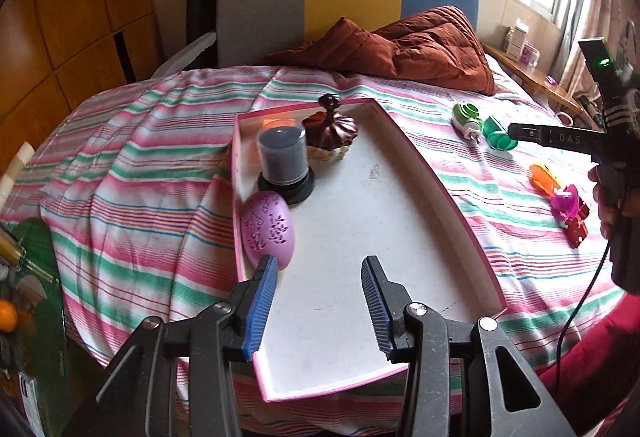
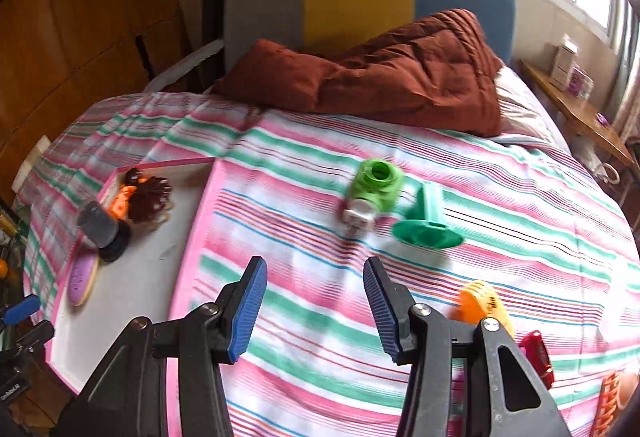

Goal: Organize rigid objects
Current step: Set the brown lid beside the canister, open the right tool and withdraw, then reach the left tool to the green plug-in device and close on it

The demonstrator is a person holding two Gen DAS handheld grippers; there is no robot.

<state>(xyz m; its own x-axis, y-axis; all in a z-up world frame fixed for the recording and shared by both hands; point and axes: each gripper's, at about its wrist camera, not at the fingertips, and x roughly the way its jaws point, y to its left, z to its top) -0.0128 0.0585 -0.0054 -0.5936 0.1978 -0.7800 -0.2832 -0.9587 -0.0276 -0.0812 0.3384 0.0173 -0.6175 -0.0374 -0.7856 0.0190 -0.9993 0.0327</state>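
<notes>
Blue ribbed pads of my left gripper stood apart with nothing between them, low over the near end of the pink tray. I think I held it there because the tray is where the things are gathered. Along the tray's left wall three things were already set: a purple oval case nearest me, then a dark cylinder on a black base, then a brown lidded dish at the far corner. Most of the white floor was bare, so there was enough room for more.

My right gripper was also spread and held nothing, above the striped bedcover to the right of the tray. Ahead of it lay a green round toy and, just beside it, a green funnel-shaped piece. An orange piece and a red piece lay closer, at the right. The way to the green pair looked free, and the tray's raised rim would need lifting over.
</notes>
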